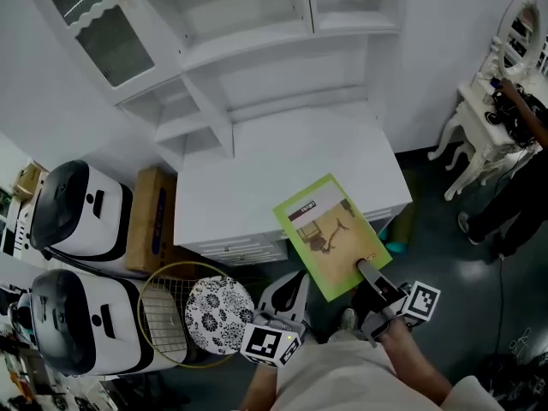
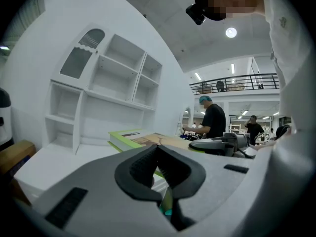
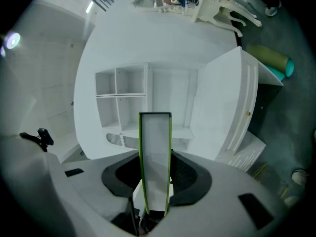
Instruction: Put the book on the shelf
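A green-covered book (image 1: pixel 328 232) hangs tilted over the front right corner of the white desk (image 1: pixel 257 187). My right gripper (image 1: pixel 370 274) is shut on the book's near lower edge. In the right gripper view the book (image 3: pixel 155 142) stands edge-on between the pads, pointing at the white shelf unit (image 3: pixel 143 102). My left gripper (image 1: pixel 288 296) hovers below the desk's front edge, jaws together and empty. From the left gripper view its pads (image 2: pixel 143 164) meet, with the book (image 2: pixel 132 136) and the right gripper (image 2: pixel 222 144) just beyond. The shelf compartments (image 1: pixel 257 50) are bare.
Two white round appliances (image 1: pixel 81 208) (image 1: pixel 77 319) and a cardboard box (image 1: pixel 150 217) stand left of the desk. A racket (image 1: pixel 167 311) and a patterned disc (image 1: pixel 218 313) lie below. A white dressing table (image 1: pixel 492 110) and a person (image 1: pixel 514 187) are at the right.
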A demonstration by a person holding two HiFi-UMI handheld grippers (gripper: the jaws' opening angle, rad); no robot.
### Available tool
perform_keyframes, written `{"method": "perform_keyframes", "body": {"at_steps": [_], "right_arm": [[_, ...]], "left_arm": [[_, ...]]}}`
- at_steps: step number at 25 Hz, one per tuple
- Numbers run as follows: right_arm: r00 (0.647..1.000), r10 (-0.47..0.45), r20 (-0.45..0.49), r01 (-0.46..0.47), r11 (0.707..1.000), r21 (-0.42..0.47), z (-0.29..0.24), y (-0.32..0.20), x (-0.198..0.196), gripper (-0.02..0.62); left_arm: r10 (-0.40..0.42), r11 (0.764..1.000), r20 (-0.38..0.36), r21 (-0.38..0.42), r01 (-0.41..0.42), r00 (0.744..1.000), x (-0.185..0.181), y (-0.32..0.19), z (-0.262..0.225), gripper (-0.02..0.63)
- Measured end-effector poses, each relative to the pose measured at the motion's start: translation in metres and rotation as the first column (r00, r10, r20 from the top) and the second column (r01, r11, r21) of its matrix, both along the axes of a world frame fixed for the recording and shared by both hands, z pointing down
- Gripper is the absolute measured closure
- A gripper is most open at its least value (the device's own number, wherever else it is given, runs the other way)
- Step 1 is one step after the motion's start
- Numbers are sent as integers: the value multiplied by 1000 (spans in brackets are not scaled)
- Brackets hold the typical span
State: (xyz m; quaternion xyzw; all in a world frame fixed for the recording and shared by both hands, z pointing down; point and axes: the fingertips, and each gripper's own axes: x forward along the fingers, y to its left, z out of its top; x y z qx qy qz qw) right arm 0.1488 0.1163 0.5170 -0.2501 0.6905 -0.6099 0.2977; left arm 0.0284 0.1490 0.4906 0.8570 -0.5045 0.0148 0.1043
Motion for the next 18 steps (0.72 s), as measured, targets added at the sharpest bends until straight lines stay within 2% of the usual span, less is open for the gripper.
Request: {"method": "perform_keyframes", "body": {"at_steps": [11, 18], "right_arm": [[1000, -17, 4, 17, 1000, -22, 4, -2, 31, 448], [998, -57, -17, 57, 998, -35, 5, -13, 43, 448]], "left_arm": [[-32, 999, 8, -1, 33, 999, 27, -2, 2, 603], [-103, 995, 21, 2, 103, 994, 35, -5, 1, 603]]}}
